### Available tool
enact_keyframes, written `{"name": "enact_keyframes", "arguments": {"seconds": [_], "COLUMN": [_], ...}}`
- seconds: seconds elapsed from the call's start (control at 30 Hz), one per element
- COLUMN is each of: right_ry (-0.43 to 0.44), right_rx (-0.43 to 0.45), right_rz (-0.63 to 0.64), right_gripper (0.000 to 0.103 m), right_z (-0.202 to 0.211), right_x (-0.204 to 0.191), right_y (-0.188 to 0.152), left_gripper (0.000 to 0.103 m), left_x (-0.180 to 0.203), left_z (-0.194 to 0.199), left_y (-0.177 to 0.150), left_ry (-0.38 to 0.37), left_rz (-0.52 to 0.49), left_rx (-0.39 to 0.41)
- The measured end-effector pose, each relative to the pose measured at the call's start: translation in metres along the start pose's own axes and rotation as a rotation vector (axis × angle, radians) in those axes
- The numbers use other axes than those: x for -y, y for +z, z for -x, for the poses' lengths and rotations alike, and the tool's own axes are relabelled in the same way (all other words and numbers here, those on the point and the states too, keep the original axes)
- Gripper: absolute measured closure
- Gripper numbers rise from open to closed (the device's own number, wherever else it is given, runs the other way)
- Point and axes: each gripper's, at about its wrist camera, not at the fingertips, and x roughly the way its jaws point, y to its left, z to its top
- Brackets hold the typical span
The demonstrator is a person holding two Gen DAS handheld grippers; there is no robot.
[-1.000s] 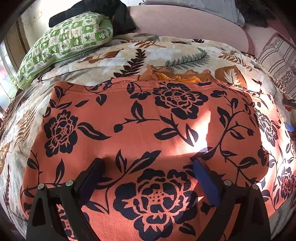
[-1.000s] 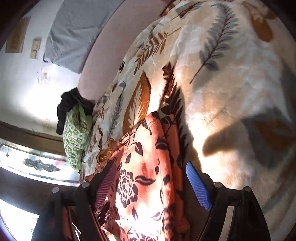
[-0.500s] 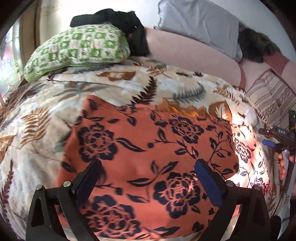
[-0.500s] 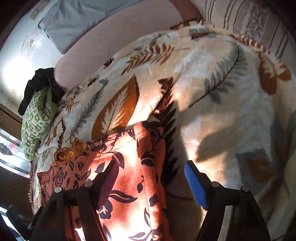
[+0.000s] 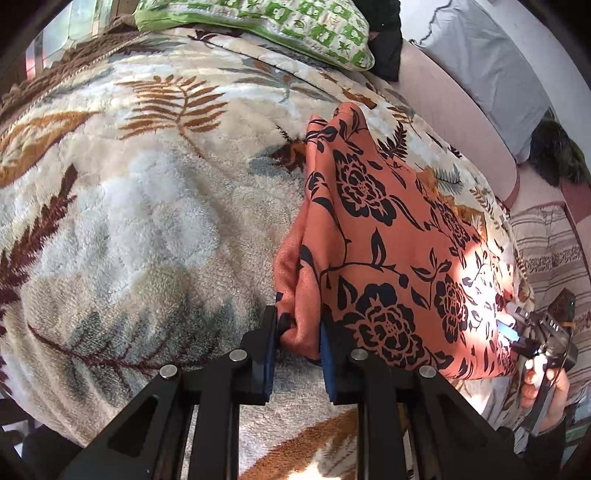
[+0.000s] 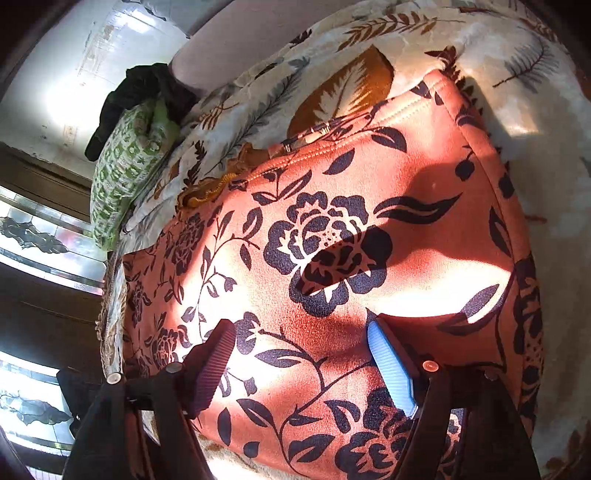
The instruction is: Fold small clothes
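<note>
While the left gripper (image 5: 297, 334) pinches a bunched edge of the orange floral garment (image 5: 388, 254), its jaws stand nearly closed. The right gripper (image 6: 303, 365) hovers spread wide over the cloth, gripping nothing.

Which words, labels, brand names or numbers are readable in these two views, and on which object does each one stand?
"DAS": small white letters on the black body of the right tongs, seen in the left wrist view; the reading is uncertain.
Striped cushion: its patterned bands could hold lettering, too blurred to read.
Orange floral garment, green pillow, leaf blanket: no text.
</note>
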Motion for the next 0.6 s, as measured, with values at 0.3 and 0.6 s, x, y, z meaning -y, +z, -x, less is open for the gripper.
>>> {"name": "enact_keyframes", "arguments": {"seconds": [0.3, 0.6], "right_ry": [0.029, 0.077], "right_rx": [-0.032, -0.030], "right_rz": [-0.001, -0.026], "right_gripper": [0.025, 0.025], "right_z": [0.000, 0.004], "right_x": [0.004, 0.012], "right_y": [0.003, 0.002], "left_gripper": [0.078, 0.051], "left_x": [0.010, 0.063], "left_z": [0.036, -0.041], "left_y": [0.028, 0.141], "left_ry": [-0.001, 0.017], "left_rz": [-0.059, -0.254], "left_rx": [0.087, 0.052]}}
